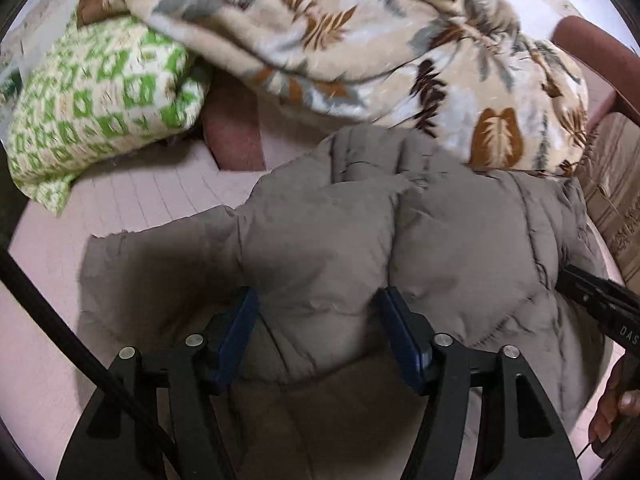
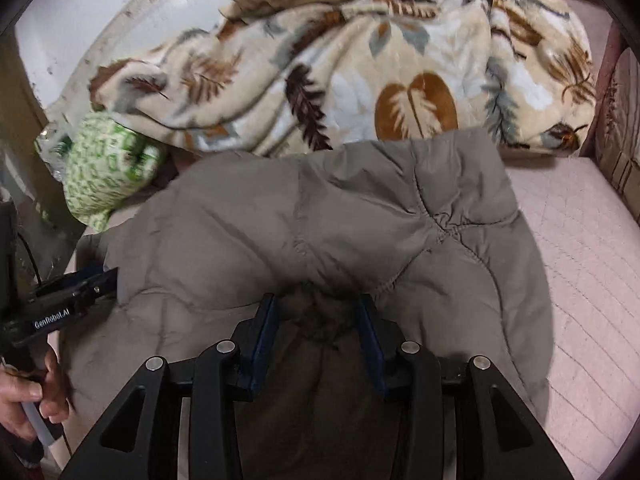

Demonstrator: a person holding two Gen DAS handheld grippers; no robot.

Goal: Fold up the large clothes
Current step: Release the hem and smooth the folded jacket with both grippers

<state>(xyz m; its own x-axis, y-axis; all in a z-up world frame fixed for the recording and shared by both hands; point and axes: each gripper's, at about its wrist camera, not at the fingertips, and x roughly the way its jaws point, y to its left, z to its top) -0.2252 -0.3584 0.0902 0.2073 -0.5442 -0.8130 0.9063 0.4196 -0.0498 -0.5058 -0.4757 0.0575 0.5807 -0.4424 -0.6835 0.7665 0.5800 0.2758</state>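
Note:
A grey-brown puffy jacket (image 1: 360, 240) lies spread on a pink quilted mattress (image 1: 140, 192). My left gripper (image 1: 318, 316) hovers over the jacket's near part with its blue pads (image 1: 236, 332) apart and only flat fabric beneath them. My right gripper (image 2: 316, 320) is over the same jacket (image 2: 320, 216). Its pads (image 2: 264, 332) stand either side of a dark, furry fold at the jacket's edge and do not press on it. Each view shows the other gripper at its edge: the right one (image 1: 596, 300), and the left one (image 2: 80, 284) held by a hand (image 2: 24, 396).
A crumpled beige blanket with a leaf print (image 1: 360, 48) is heaped just behind the jacket. A green-and-white patterned pillow (image 1: 88, 96) lies at the back left. A pale wall (image 2: 100, 20) stands behind, and a striped upholstered edge (image 2: 620, 120) borders the mattress (image 2: 580, 280) on the right.

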